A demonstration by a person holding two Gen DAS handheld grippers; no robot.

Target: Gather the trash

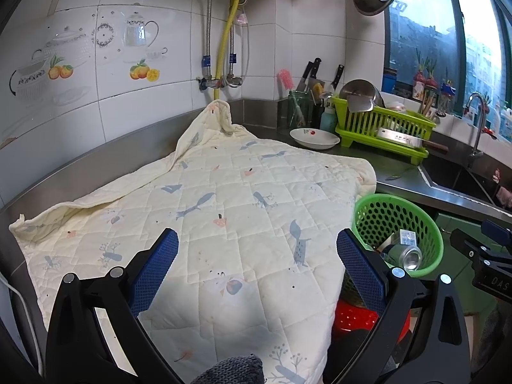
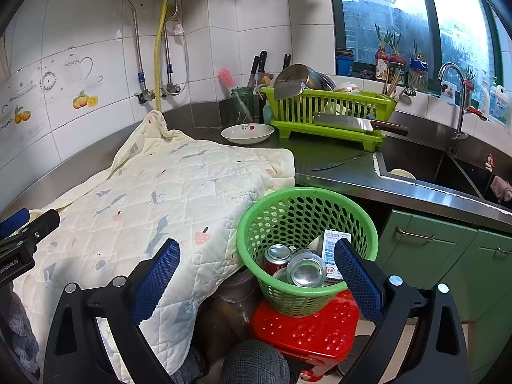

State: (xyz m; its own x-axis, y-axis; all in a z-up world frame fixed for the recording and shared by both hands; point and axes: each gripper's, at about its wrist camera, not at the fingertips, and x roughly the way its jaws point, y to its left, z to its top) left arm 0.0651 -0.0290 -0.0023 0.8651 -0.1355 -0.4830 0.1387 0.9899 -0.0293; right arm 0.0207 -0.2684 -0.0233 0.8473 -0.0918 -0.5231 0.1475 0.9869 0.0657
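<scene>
Both sets of jaws spread wide, nothing between the blue pads: left gripper (image 1: 257, 246) held level above the quilted cloth (image 1: 204, 211) covering the counter, right gripper (image 2: 257, 256) poised beside it, aimed at the near rim of the green basket (image 2: 307, 204). Basket stands on a red stool (image 2: 307, 329) just off the cloth's hanging edge; inside lie crushed cans (image 2: 305, 270) and a small carton (image 2: 332, 249).

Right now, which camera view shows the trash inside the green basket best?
The right wrist view: it looks down into the green basket, showing cans and a small carton. The left wrist view shows only one can and a carton corner, partly behind the left gripper finger.
</scene>
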